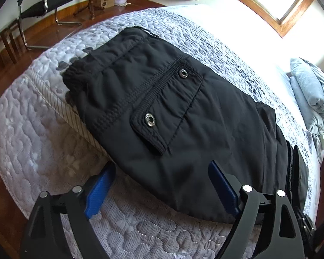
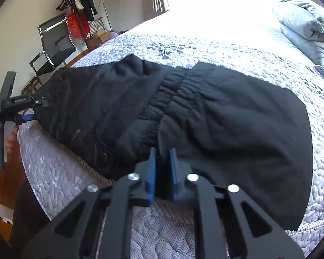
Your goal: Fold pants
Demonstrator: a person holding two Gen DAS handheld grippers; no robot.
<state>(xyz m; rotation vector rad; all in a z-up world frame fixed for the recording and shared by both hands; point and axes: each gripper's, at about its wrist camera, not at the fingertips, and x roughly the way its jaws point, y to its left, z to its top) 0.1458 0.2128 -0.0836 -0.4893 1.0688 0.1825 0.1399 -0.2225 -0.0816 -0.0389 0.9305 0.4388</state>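
Observation:
Black pants lie folded over on the quilted bed, with a snap-flap back pocket facing up; they also show in the right wrist view. My left gripper is open, its blue fingers spread at the near edge of the pants, one on the fabric, one off it over the mattress. My right gripper is shut on the near edge of the pants, below the elastic waistband. The left gripper also shows at the far left of the right wrist view, at the pants' end.
The grey quilted mattress edge drops off near me. Folded grey bedding sits at the head of the bed. A black chair, boxes and a coat stand stand on the wooden floor beyond.

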